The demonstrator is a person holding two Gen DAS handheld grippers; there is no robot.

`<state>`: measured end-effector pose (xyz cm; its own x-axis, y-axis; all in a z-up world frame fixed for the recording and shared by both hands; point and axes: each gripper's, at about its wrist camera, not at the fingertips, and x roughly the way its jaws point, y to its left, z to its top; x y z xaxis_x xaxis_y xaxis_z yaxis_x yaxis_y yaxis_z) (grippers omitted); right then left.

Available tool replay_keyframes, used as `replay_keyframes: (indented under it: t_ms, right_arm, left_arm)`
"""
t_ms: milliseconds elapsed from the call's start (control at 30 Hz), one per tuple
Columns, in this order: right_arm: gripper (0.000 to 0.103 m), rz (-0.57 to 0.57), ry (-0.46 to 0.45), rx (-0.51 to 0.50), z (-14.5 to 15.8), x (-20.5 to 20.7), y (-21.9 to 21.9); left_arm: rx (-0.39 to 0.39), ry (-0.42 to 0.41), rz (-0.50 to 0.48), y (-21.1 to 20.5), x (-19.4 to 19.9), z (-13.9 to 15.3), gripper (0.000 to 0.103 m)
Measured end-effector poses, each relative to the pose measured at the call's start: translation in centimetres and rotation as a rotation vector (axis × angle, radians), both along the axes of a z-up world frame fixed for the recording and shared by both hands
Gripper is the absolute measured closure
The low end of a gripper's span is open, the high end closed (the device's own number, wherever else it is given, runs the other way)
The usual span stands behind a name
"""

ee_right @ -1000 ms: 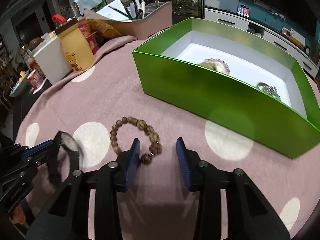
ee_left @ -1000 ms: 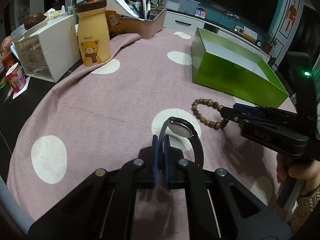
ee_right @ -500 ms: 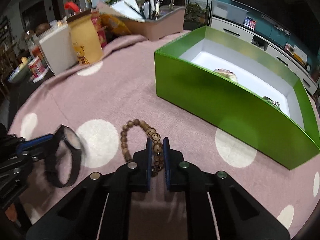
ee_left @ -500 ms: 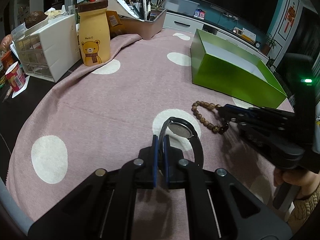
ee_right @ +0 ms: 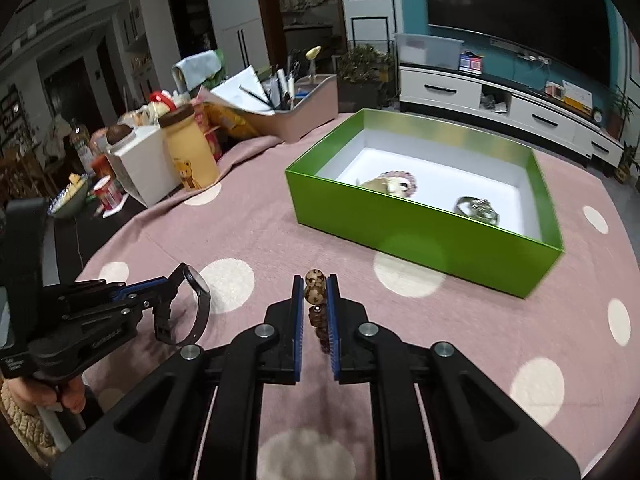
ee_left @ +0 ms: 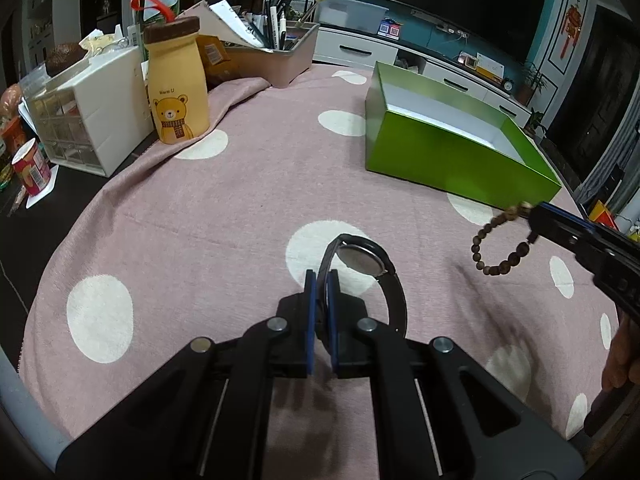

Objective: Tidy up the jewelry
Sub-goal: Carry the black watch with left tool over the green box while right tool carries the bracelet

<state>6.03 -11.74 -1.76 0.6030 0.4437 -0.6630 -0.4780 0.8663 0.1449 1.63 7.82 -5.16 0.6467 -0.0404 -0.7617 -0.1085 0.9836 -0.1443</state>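
Wooden beads first: my right gripper (ee_right: pixel 315 294) has its jaws pinching the bead bracelet (ee_left: pixel 498 242), which hangs clear of the worktop (ee_left: pixel 240 208) with most of its loop dangling below the pinch. My left gripper (ee_left: pixel 321 284) has its jaws pressed on the strap of the black watch (ee_left: pixel 362 264), watch face just ahead of the tips. Ahead and right of the right jaws sits the green box (ee_right: pixel 424 224), two pieces already inside. Risks as I judge them: only a couple of beads are caught, so a quick swing could slip the bracelet out short of the box. The dangling loop could also snag the near wall if I cross too low.
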Motion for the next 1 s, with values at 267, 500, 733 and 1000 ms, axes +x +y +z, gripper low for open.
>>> replay_keyframes:
  t_ms: [267,500,733,1000]
  right_arm:
    - [0.092,-0.061,0.007,0.071,0.6,-1.7,-4.2]
    - [0.092,-0.101,-0.012,0.118,1.4,-2.5,-7.0]
    - [0.092,-0.131,-0.035,0.162,2.4,-2.7,-9.7]
    - [0.092,-0.160,-0.073,0.185,3.7,-2.3,-12.1]
  left_arm:
    - [0.037,-0.015,-0.031,-1.9,-0.4,1.6,0.098]
    - [0.076,-0.033,-0.072,-4.3,-0.1,3.1,0.098]
    - [0.117,-0.054,-0.105,-6.4,0.5,4.4,0.098]
    - [0.156,-0.082,-0.136,-8.7,1.7,5.9,0.098]
